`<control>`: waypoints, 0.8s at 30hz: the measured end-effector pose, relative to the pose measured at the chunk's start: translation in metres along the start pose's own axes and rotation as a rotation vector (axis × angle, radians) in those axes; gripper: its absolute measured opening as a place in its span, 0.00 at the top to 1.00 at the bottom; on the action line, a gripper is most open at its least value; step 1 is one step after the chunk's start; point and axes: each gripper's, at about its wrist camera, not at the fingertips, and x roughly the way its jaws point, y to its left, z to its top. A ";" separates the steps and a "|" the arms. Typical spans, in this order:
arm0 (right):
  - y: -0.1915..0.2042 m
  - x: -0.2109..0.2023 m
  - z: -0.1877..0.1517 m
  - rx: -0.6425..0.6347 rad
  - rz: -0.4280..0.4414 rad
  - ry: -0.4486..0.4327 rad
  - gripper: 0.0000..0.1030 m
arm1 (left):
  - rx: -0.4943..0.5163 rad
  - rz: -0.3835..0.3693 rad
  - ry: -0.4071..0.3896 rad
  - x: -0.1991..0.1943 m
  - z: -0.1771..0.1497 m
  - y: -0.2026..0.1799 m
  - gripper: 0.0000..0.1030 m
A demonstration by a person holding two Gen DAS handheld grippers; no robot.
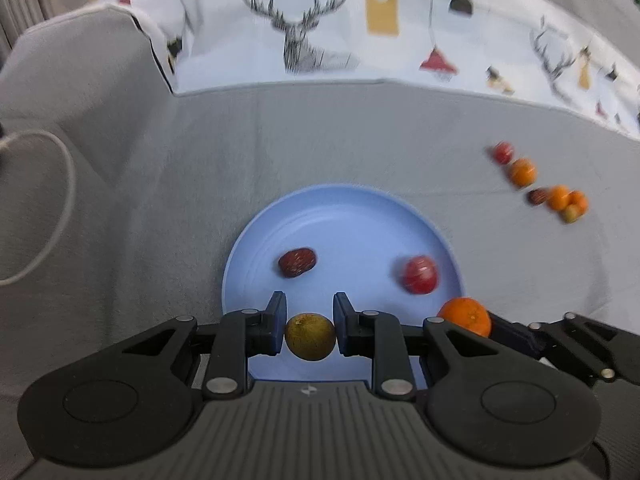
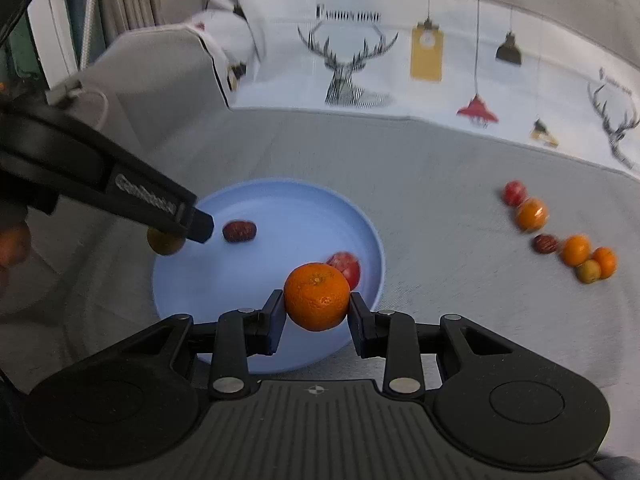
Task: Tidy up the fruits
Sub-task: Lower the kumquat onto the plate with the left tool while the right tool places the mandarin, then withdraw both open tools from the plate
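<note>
My left gripper (image 1: 310, 322) is shut on a small yellow-green fruit (image 1: 310, 337) above the near edge of the light blue plate (image 1: 344, 208). On the plate lie a dark red date (image 1: 297, 262) and a red apple (image 1: 419, 275). My right gripper (image 2: 316, 312) is shut on an orange tangerine (image 2: 316, 297) over the plate's (image 2: 280, 196) right near side, in front of the red apple (image 2: 347, 265). The left gripper (image 2: 176, 224) shows in the right wrist view with its fruit (image 2: 162, 243) beside the date (image 2: 239, 231). The tangerine (image 1: 466, 316) also shows at the plate's rim in the left wrist view.
Several loose fruits lie on the grey cloth to the right: a red apple (image 2: 514, 193), tangerines (image 2: 531, 214), a date (image 2: 545, 243) and a greenish fruit (image 2: 588, 271). A printed deer cloth (image 2: 352, 68) covers the far side. A white cord (image 1: 60, 200) loops at the left.
</note>
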 end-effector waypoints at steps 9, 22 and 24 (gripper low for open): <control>-0.005 0.006 0.013 0.021 -0.039 -0.018 0.19 | 0.065 0.010 -0.111 -0.004 0.024 0.000 0.00; 0.001 -0.117 -0.032 0.150 0.015 -0.032 0.07 | -0.167 0.134 0.030 -0.100 -0.086 0.037 0.00; 0.013 -0.135 -0.035 0.101 0.013 -0.077 0.06 | -0.156 0.149 0.028 -0.113 -0.101 0.037 0.00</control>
